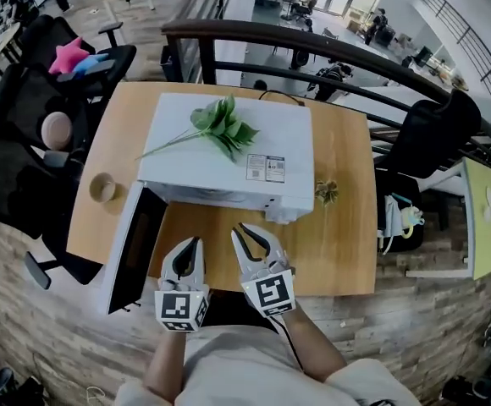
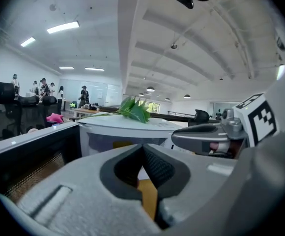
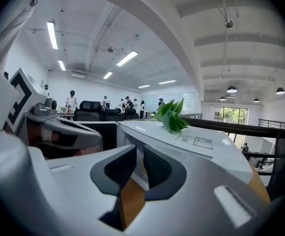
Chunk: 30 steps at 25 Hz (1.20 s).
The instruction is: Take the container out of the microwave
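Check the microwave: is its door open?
Yes, the door of the microwave stands swung wide open at the head view's left.

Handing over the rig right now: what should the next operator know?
Left gripper: shut, empty.
Right gripper: jaws slightly apart, empty.
Both hover in front of the microwave; its door is already swung open.
Container: not clearly seen, only a yellowish shape inside the cavity.
Done: door open.
To do: reach in, grip the container, lift it out.

Bright, even light — strong fisheye bend, dark corners.
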Available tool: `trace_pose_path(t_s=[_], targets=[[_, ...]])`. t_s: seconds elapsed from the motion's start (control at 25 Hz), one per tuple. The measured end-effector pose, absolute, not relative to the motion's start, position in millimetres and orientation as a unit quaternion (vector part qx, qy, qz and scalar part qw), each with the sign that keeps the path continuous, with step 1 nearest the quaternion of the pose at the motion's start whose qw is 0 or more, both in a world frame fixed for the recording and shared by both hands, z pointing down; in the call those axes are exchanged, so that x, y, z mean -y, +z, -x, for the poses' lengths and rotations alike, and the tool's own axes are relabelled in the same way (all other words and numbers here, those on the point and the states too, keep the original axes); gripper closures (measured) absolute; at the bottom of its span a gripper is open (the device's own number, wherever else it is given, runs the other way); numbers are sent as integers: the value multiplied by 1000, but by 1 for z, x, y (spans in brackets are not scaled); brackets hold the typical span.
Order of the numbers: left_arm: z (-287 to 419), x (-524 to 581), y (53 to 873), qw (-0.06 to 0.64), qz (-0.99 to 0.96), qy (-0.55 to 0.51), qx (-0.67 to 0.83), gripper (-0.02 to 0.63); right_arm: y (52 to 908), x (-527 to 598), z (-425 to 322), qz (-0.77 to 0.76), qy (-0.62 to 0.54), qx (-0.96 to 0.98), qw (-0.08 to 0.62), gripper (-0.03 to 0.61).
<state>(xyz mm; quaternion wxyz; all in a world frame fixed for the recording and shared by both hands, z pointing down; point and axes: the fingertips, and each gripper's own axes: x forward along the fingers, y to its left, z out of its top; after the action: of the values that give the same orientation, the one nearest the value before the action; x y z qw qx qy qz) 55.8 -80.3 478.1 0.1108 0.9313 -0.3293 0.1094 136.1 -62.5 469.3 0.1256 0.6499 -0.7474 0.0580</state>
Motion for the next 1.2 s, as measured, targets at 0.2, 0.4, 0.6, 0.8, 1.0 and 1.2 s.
trace_pose_path(t_s=[0.2, 0.4, 0.6, 0.8, 1.0, 1.2], targets=[[-37, 90, 498, 124, -918, 128, 356, 611, 493, 82, -123, -622, 70, 765, 153, 517], [-26, 102, 516, 144, -910, 138, 365, 611, 513, 99, -116, -613, 86, 767, 168, 517], [-24, 117, 531, 156, -909, 144, 359, 611, 531, 116, -115, -611, 96, 762, 192, 517], [-23, 127, 545, 162, -910, 154, 349, 611, 547, 130, -113, -609, 101, 756, 218, 517], [-20, 129, 563, 175, -907, 162, 347, 611, 564, 140, -119, -610, 107, 747, 244, 515], [-17, 131, 579, 183, -904, 168, 348, 611, 576, 150, -122, -605, 93, 738, 284, 515]])
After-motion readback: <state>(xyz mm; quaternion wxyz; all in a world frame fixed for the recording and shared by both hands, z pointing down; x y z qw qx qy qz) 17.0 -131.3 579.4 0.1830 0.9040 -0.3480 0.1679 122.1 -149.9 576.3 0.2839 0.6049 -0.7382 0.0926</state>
